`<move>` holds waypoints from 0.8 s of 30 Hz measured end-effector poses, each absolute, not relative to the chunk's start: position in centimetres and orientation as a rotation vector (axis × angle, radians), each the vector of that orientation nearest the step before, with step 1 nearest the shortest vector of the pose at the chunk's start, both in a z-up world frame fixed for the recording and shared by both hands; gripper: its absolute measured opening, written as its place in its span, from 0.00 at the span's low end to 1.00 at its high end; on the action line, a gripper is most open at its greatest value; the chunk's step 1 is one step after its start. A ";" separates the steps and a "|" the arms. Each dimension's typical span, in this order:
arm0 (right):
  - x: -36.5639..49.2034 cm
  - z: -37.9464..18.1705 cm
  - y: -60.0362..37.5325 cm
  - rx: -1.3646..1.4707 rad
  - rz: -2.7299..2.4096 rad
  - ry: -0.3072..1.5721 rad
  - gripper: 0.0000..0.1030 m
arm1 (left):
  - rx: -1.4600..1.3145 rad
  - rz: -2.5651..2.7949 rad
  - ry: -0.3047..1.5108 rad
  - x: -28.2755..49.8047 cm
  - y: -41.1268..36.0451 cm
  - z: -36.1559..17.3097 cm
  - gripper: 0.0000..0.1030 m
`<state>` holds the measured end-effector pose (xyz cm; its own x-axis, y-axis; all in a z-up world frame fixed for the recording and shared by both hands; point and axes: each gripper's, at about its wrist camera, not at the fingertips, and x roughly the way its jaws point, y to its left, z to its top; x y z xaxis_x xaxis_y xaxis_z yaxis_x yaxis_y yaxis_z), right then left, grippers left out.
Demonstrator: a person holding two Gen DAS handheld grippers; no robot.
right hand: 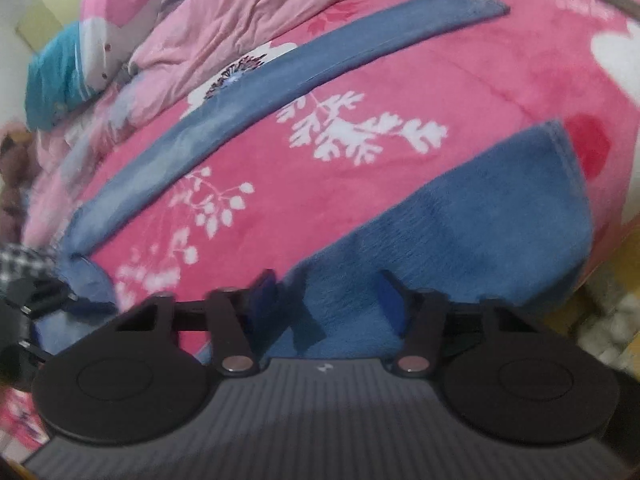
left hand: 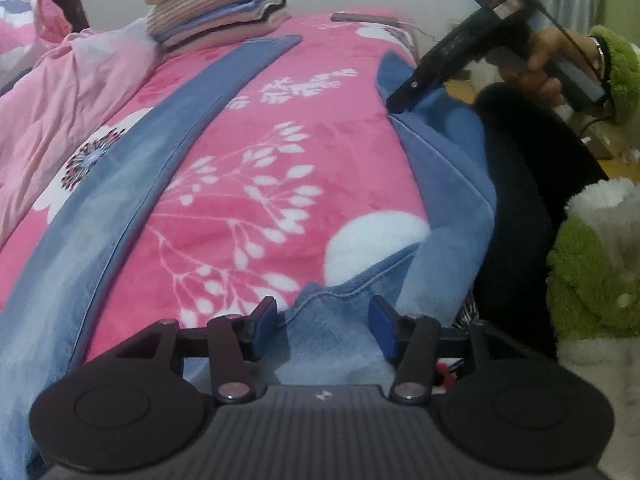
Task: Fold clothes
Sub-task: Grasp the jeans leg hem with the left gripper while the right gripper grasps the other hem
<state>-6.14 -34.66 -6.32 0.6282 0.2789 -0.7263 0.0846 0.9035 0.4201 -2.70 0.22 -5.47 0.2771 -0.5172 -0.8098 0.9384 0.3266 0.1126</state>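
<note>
Tongs (left hand: 323,322) (right hand: 326,300) of both hands tilted down over blue trousers (left hand: 440,168)

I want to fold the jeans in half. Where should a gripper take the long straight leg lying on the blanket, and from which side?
Take it at the hem, coming in from beyond the open end, along the jeans leg. The leg lies flat and straight on the blanket; only the hem offers a free stitched edge to pinch.
</note>
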 end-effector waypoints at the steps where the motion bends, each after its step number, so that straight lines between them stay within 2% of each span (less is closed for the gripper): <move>1: -6.4 -6.3 -34.7 0.451 0.119 0.884 0.16 | 0.660 -1.084 0.757 -2.6 0.4 -5.6 0.51; 2: -6.6 -6.2 -34.8 0.467 0.123 0.874 0.04 | 0.648 -1.086 0.758 -2.6 0.5 -5.7 0.50; 3: -6.9 -6.0 -35.0 0.493 0.125 0.857 0.00 | 0.636 -1.088 0.760 -2.5 0.7 -5.7 0.50; 8: -8.0 -2.5 -35.1 0.619 0.229 0.662 0.00 | 0.553 -1.087 0.790 -2.0 1.6 -5.9 0.50; 11: -7.3 -0.8 -34.6 0.593 0.214 0.652 0.00 | 0.517 -1.081 0.800 -1.8 1.9 -5.9 0.50; 14: -6.7 -1.4 -34.6 0.584 0.157 0.765 0.06 | 0.501 -1.077 0.794 -1.9 2.1 -6.0 0.50; 15: -6.6 -1.9 -34.7 0.584 0.133 0.810 0.18 | 0.495 -1.077 0.792 -1.9 2.2 -6.0 0.50; 17: -6.1 -3.3 -34.8 0.604 0.095 0.891 0.33 | 0.479 -1.081 0.795 -1.8 2.3 -6.1 0.50; 22: -4.6 -6.0 -34.8 0.624 0.071 0.962 0.35 | 0.468 -1.091 0.793 -1.5 2.3 -6.3 0.51; 23: -4.6 -6.3 -34.6 0.609 0.076 0.950 0.33 | 0.466 -1.092 0.792 -1.5 2.3 -6.4 0.51; 24: -4.8 -6.4 -34.5 0.587 0.075 0.939 0.21 | 0.464 -1.094 0.792 -1.5 2.4 -6.4 0.51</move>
